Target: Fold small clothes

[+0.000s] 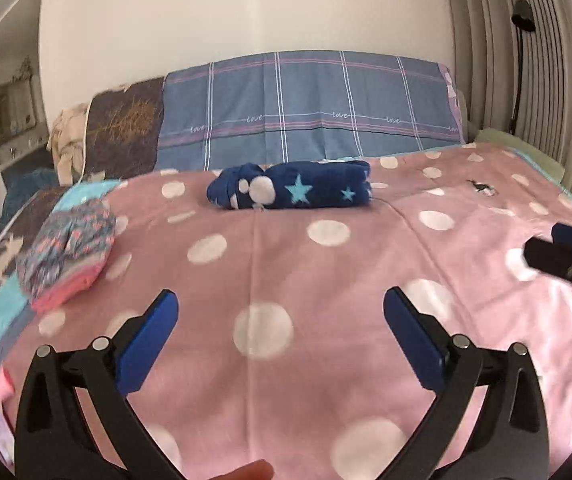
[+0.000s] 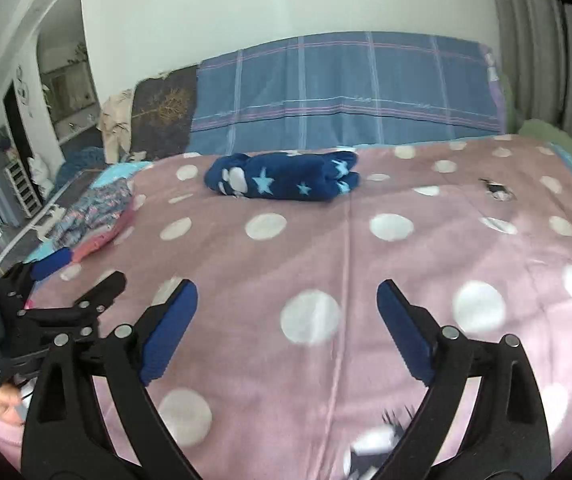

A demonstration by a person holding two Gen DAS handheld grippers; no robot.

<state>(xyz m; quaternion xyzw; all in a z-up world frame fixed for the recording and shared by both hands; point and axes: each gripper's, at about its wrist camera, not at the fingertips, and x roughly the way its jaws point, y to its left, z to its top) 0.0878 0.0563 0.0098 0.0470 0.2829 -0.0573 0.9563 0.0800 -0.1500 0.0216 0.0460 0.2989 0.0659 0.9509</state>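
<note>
A folded navy garment with light-blue stars and white patches point(image 1: 290, 191) point(image 2: 283, 177) lies at the far middle of the pink polka-dot blanket point(image 1: 286, 264) point(image 2: 326, 248). A stack of folded patterned and pink clothes point(image 1: 67, 252) point(image 2: 93, 218) sits at the blanket's left edge. My left gripper point(image 1: 280, 305) stands open over bare blanket, well short of the navy garment. My right gripper point(image 2: 287, 298) is also open with nothing between its blue pads. Each gripper shows at the edge of the other's view: the right gripper point(image 1: 566, 258), the left gripper point(image 2: 57, 280).
Blue plaid pillows point(image 1: 310, 108) point(image 2: 342, 92) and a dark patterned pillow point(image 1: 125, 124) line the wall behind the bed. A small dark object point(image 1: 482, 188) point(image 2: 498, 192) lies on the blanket at the far right. A radiator-like ribbed wall point(image 1: 526, 52) stands right; a doorway point(image 1: 9, 80) opens left.
</note>
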